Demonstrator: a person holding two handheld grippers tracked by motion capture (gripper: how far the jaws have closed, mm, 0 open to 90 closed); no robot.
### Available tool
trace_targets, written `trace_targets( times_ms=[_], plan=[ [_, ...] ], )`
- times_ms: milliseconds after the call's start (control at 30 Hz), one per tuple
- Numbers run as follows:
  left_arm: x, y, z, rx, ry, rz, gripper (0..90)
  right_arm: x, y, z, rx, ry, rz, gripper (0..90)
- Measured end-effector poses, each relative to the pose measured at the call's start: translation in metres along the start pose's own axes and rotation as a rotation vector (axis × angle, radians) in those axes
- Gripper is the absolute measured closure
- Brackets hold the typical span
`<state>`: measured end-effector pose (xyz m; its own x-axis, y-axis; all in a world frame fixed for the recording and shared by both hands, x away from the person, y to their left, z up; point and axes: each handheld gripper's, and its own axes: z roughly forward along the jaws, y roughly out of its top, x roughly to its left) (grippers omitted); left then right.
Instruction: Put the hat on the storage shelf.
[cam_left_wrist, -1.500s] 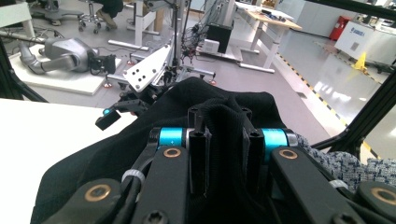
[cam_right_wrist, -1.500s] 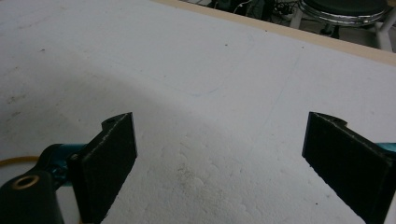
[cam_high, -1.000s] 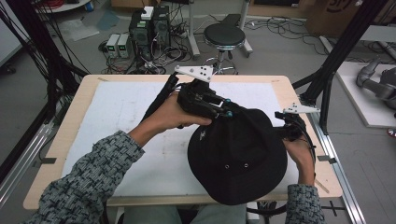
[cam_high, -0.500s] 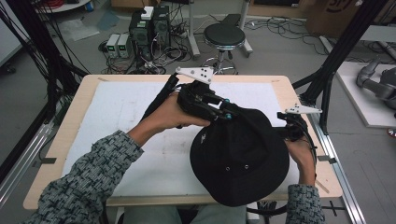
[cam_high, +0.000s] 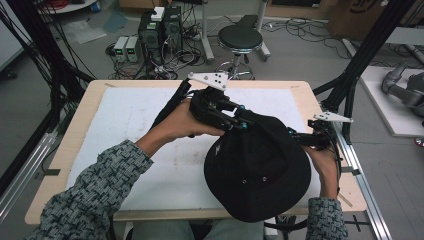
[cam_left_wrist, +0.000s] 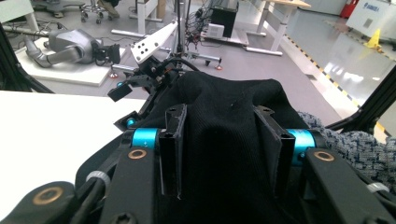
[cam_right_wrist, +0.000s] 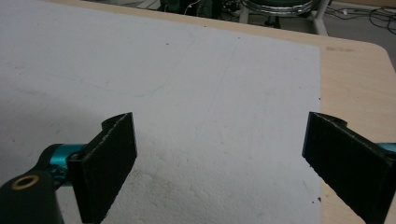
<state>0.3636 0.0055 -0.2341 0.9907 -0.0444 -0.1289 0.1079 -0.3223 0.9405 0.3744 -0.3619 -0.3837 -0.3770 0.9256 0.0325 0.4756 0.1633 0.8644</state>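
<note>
Right, high view first: black bucket hat (cam_high: 257, 172) sits over the near right part of the white foam sheet (cam_high: 130, 125) on the wooden table (cam_high: 75, 130), brim reaching out past the near table edge. My left gripper (cam_high: 240, 122) lies at the hat's far left side, tips buried in the fabric. My right gripper (cam_high: 305, 139) is at the hat's right edge, my hand under the brim there; I can't tell from this angle whether it touches the hat. A stool (cam_high: 240, 39) and some electronics boxes (cam_high: 160, 27) stand on the floor beyond the table.

Left gripper view: a fold of the hat (cam_left_wrist: 229, 140) fills the gap between my two jaws, which have just been opening. Cloth lies against both pads (cam_left_wrist: 173, 149), but the fold looks slack, so I read this as released, not clamped. The other gripper (cam_left_wrist: 149, 70) with its grey plate shows just behind the hat. A grey robot arm (cam_left_wrist: 70, 46) lies on a platform farther back.

Right gripper view: jaws spread wide, nothing between them, my right gripper (cam_right_wrist: 219, 149) looking across bare foam sheet (cam_right_wrist: 187, 93) towards the table's far edge (cam_right_wrist: 359, 60).
</note>
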Motion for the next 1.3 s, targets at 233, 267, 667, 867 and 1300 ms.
trace_targets(
  times_ms=[233,267,667,867,1300],
  plan=[
    [0.0,-0.002,-0.002,0.005,0.004,0.002,55.4,-0.003,0.0,-0.002,-0.009,-0.018,0.021,9.7],
    [0.0,-0.002,-0.002,0.001,0.001,-0.003,55.4,-0.003,0.0,-0.002,-0.009,-0.018,0.021,9.7],
    [0.001,-0.005,-0.009,0.007,-0.004,-0.018,49.7,-0.004,0.0,-0.002,-0.009,-0.015,0.023,9.7],
    [0.0,-0.006,-0.014,-0.002,0.006,-0.013,47.3,-0.004,-0.001,-0.002,-0.011,-0.014,0.027,9.7],
    [-0.005,-0.008,-0.042,-0.021,0.045,0.011,44.4,-0.004,-0.001,-0.002,-0.018,-0.01,0.032,9.8]
  ],
)
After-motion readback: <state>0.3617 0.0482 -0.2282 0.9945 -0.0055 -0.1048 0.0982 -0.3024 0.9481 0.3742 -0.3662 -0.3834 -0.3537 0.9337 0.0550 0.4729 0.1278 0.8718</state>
